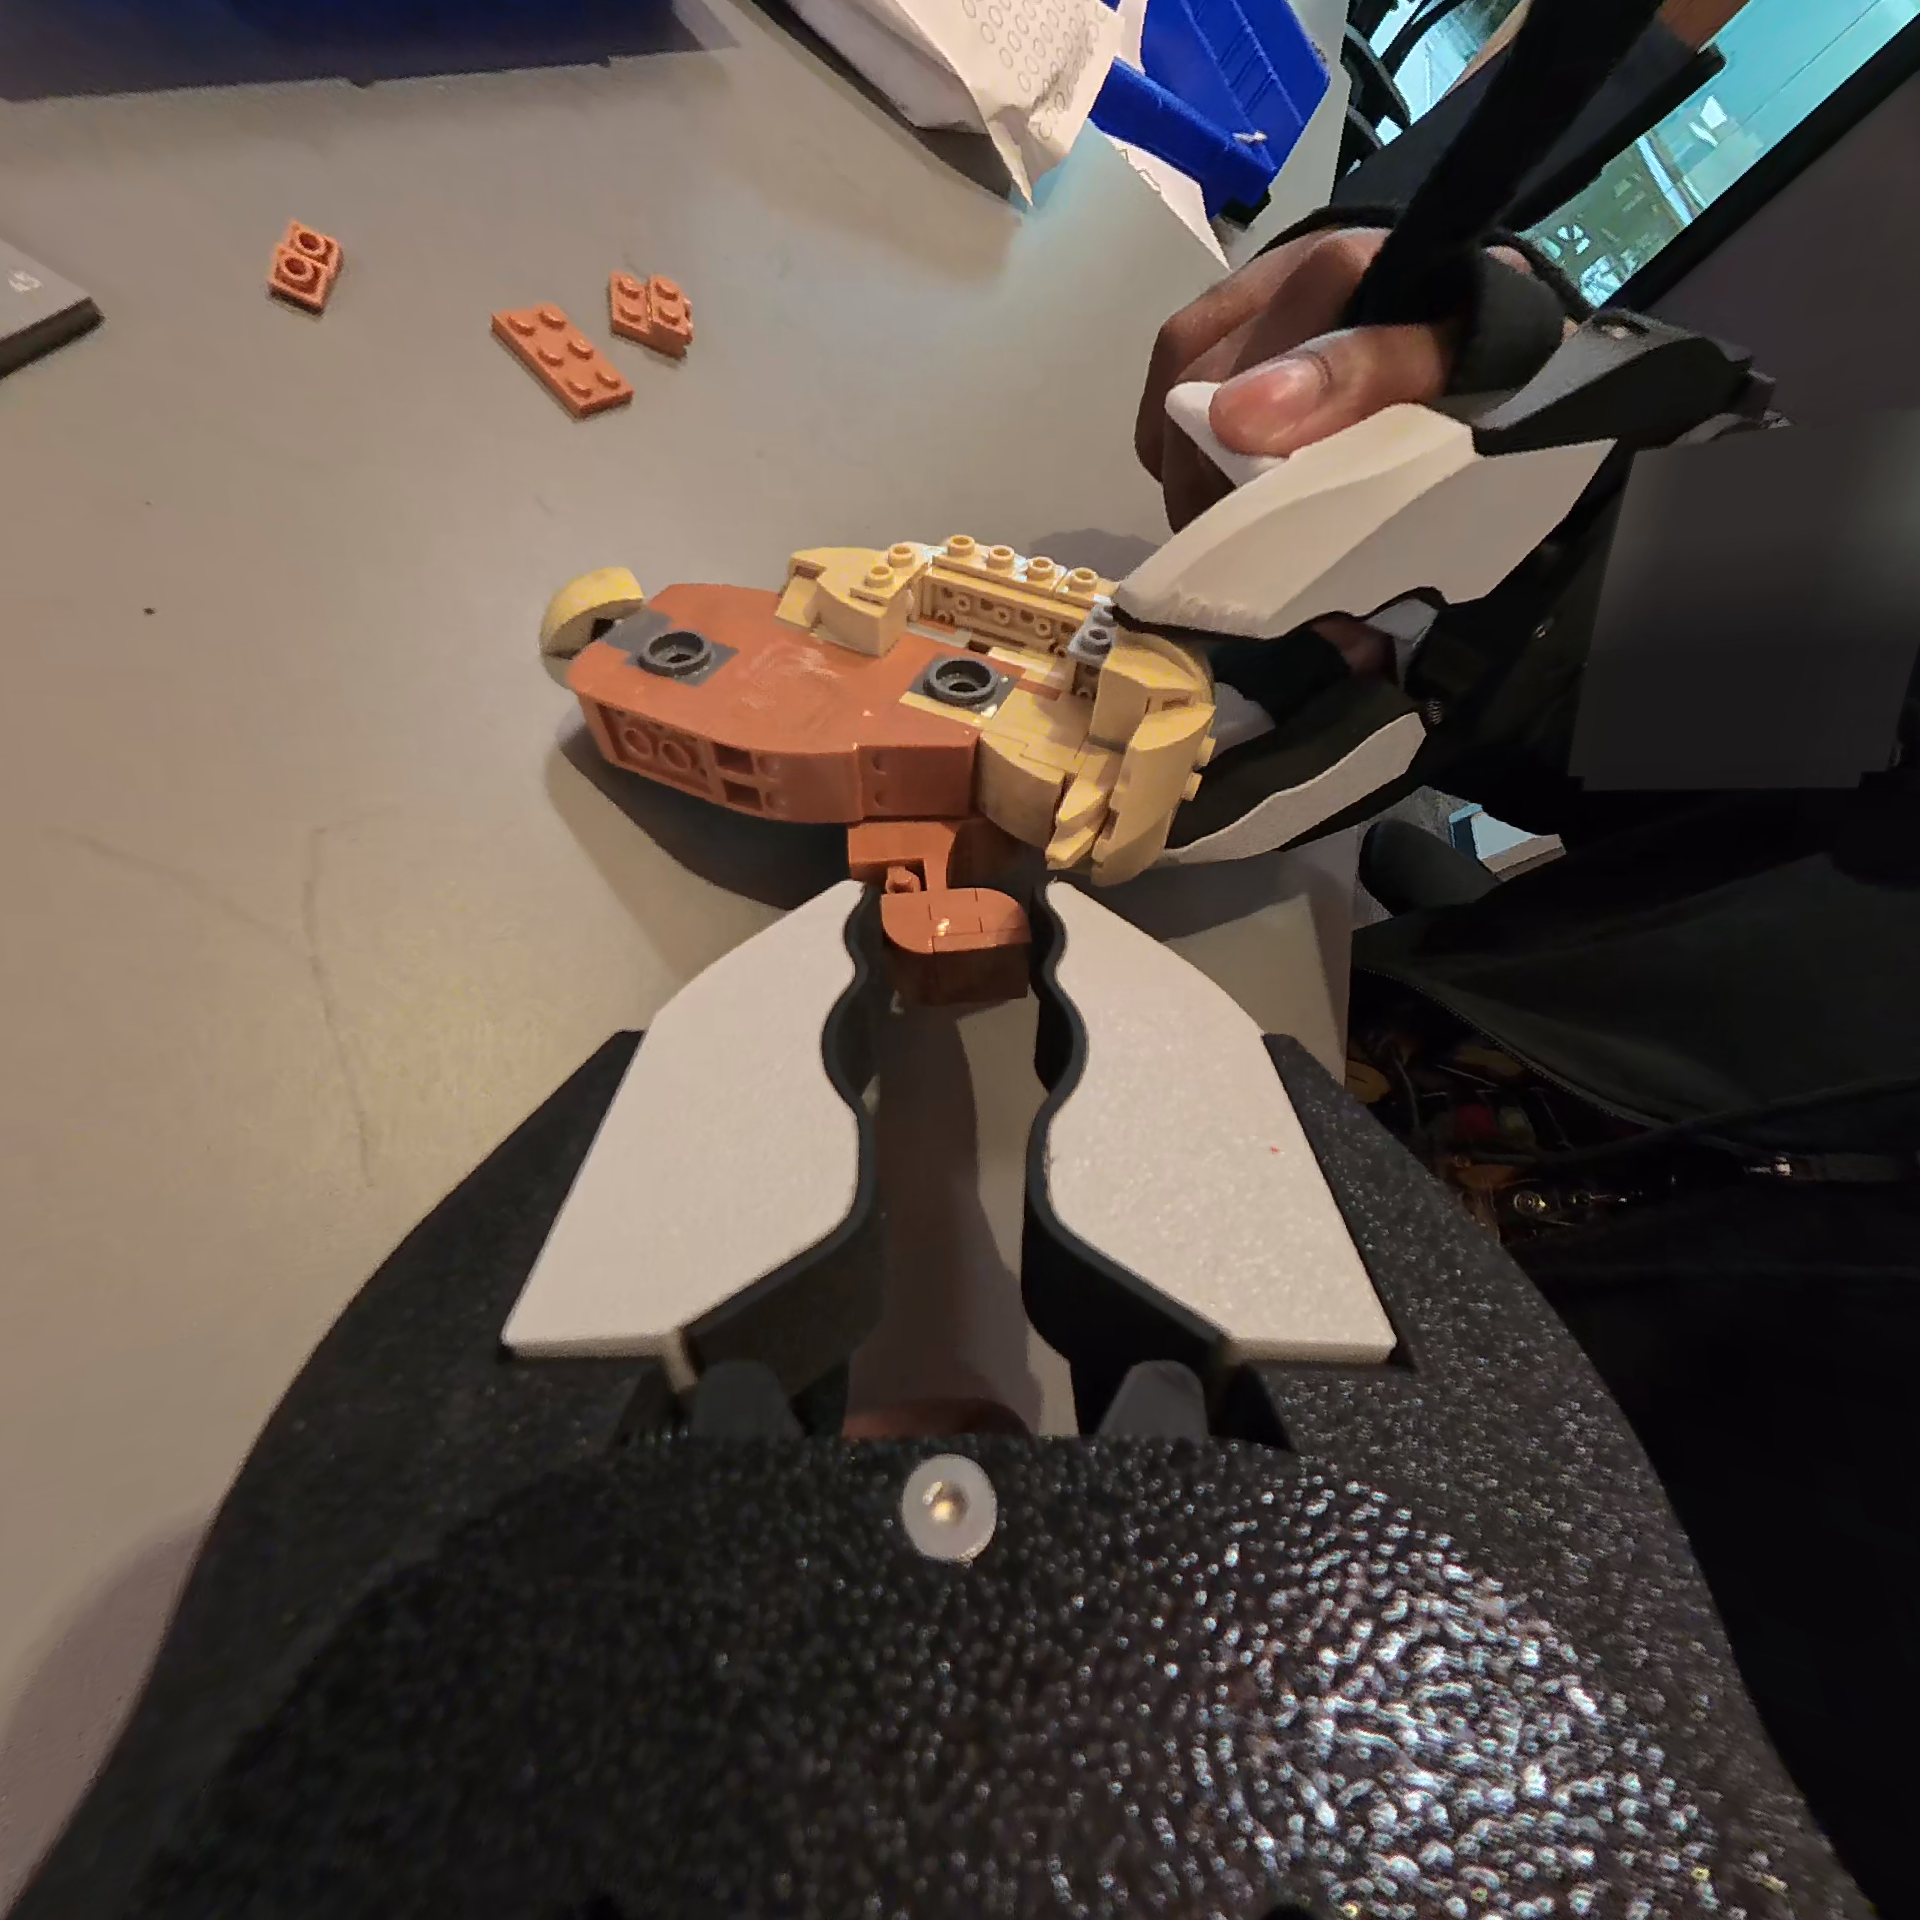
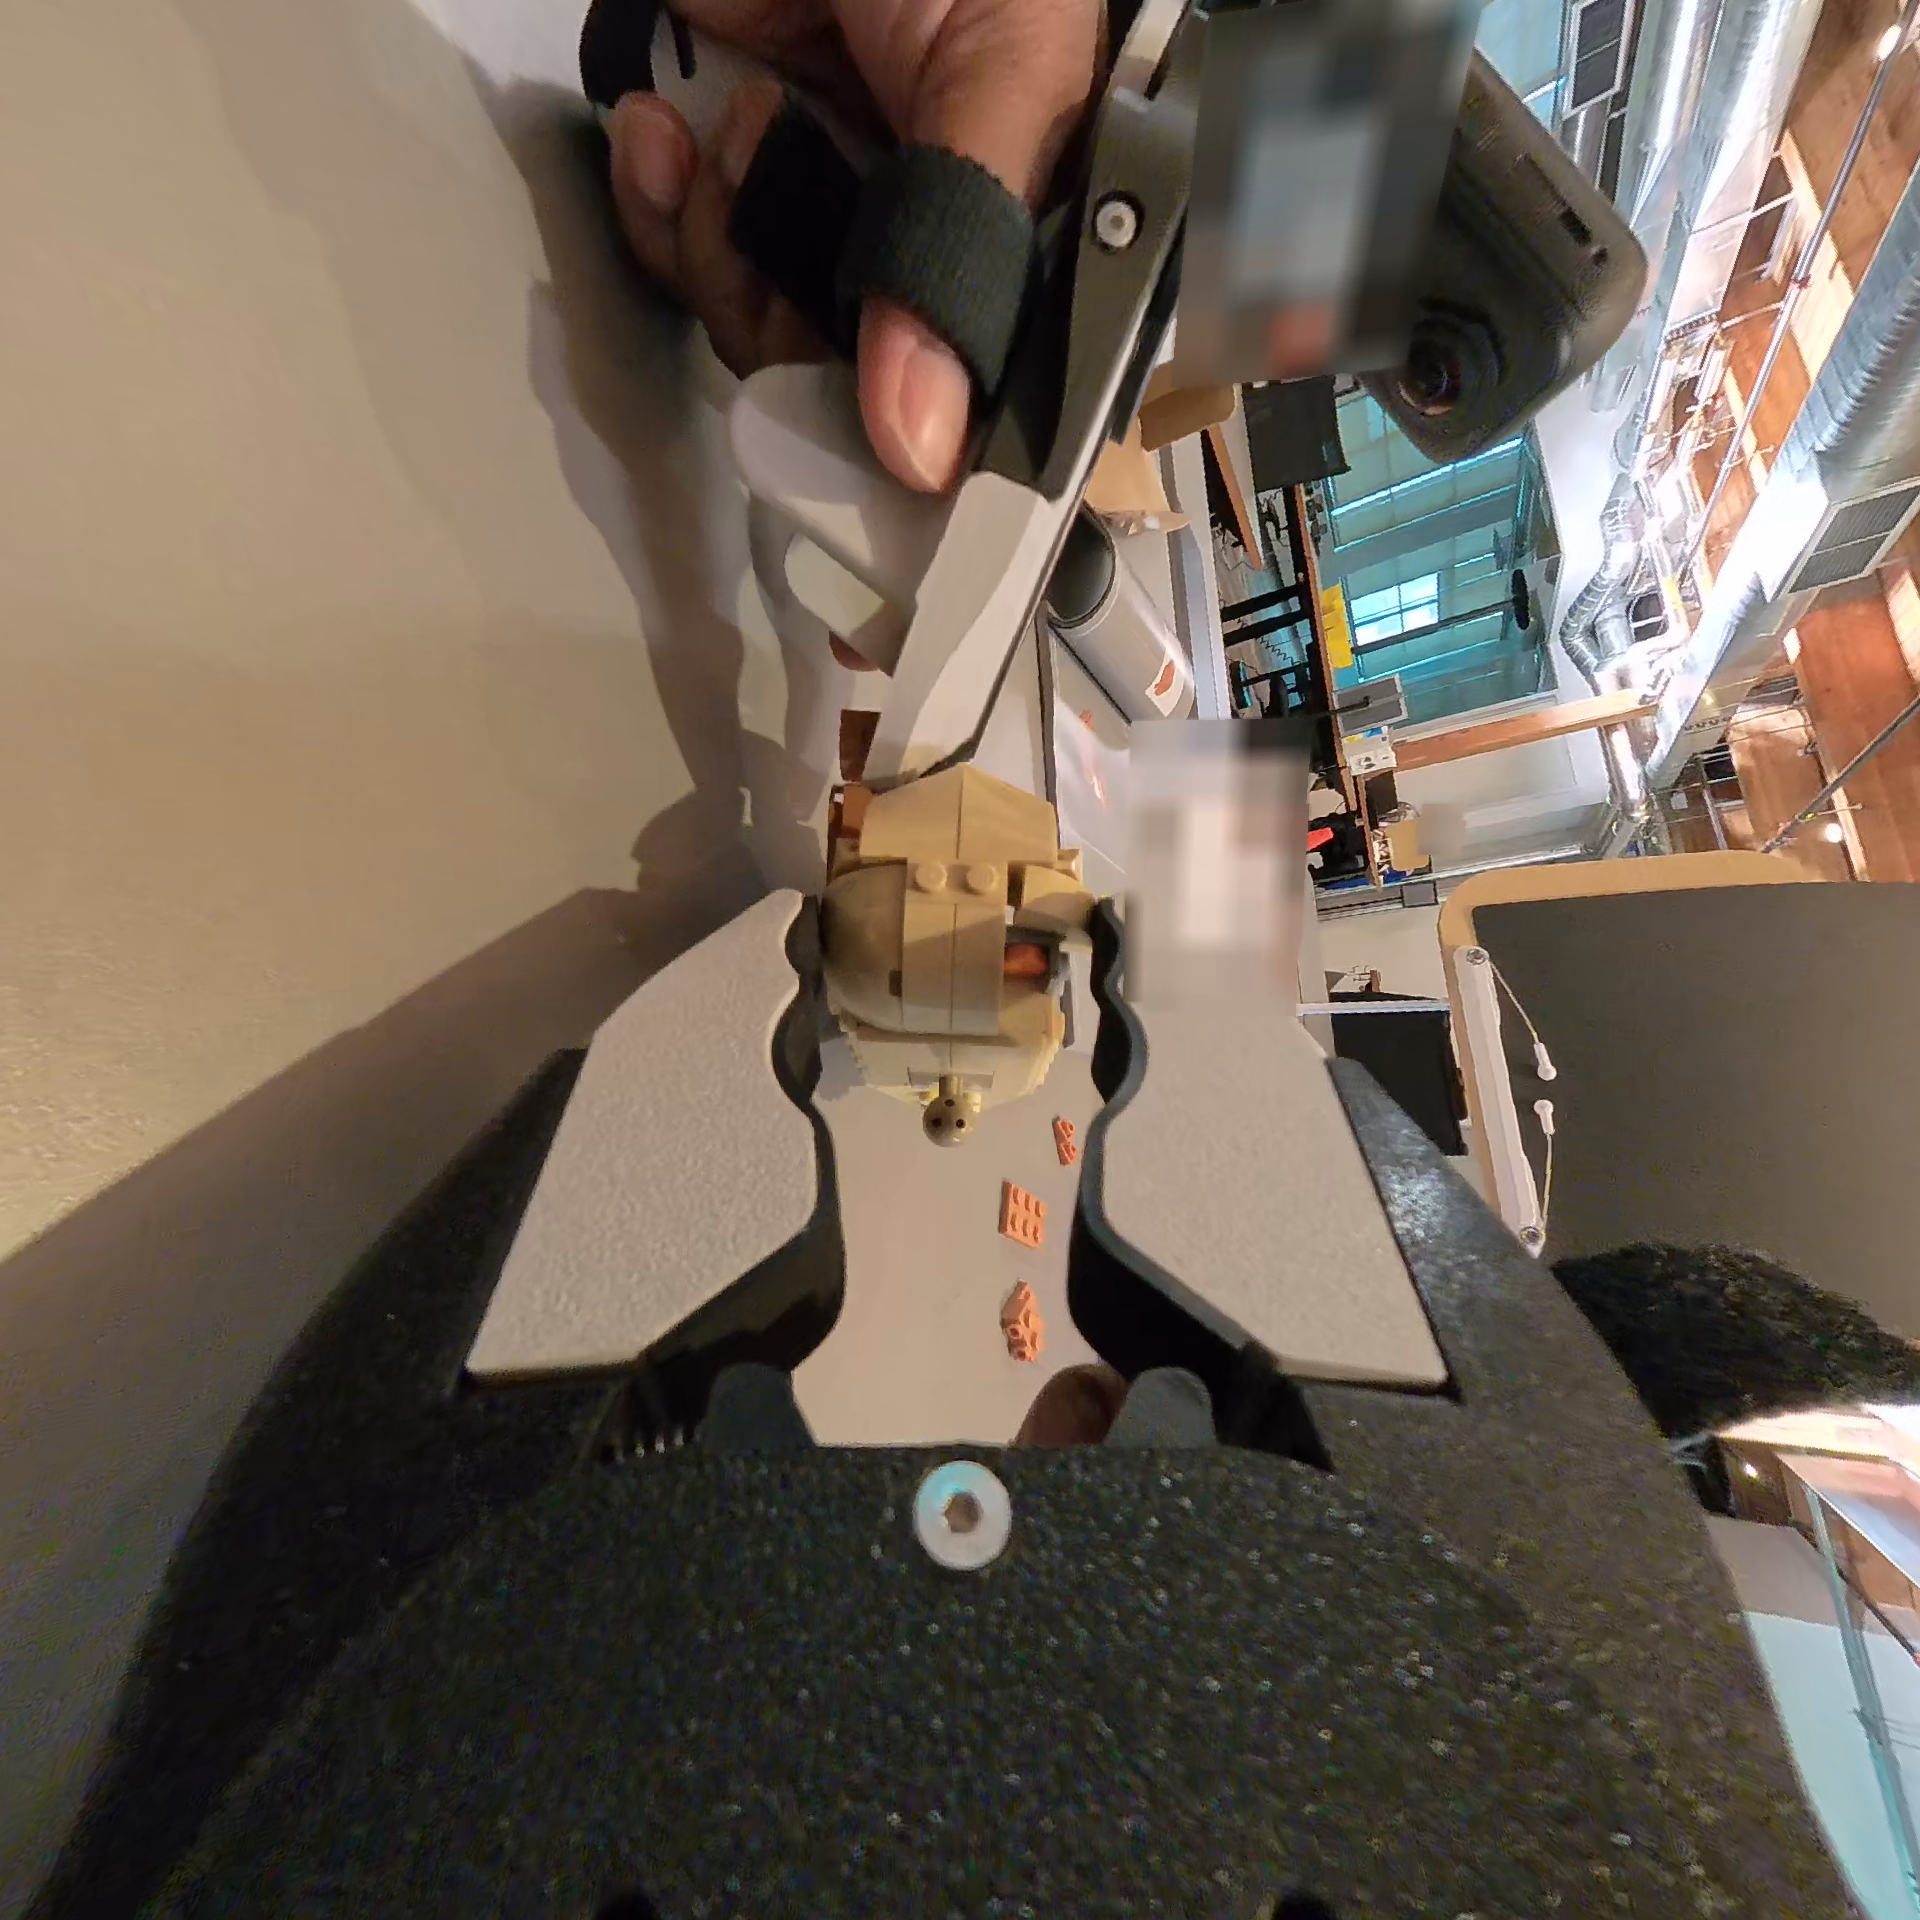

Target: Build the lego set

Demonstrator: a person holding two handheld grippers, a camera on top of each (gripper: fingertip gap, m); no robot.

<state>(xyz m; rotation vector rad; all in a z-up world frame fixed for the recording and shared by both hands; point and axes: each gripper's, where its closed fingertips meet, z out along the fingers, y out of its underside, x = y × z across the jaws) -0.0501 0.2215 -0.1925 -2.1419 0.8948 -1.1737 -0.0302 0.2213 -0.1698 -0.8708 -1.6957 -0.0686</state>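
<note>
Assembly looked midway: my left gripper (image 1: 951, 940) had closed on the brown leg of the lego model (image 1: 831, 717) lying on the surface (image 1: 312, 727), my right gripper (image 2: 951, 977) clamped its tan end. Next, I judged, a loose plate (image 1: 561, 358) needed fetching. Far off sat a blue bin (image 1: 1216, 94), contents hidden.

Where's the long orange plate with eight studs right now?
In the left wrist view the long orange plate lies loose on the grey table, upper left, between two smaller orange pieces, beyond the lego model.
</note>
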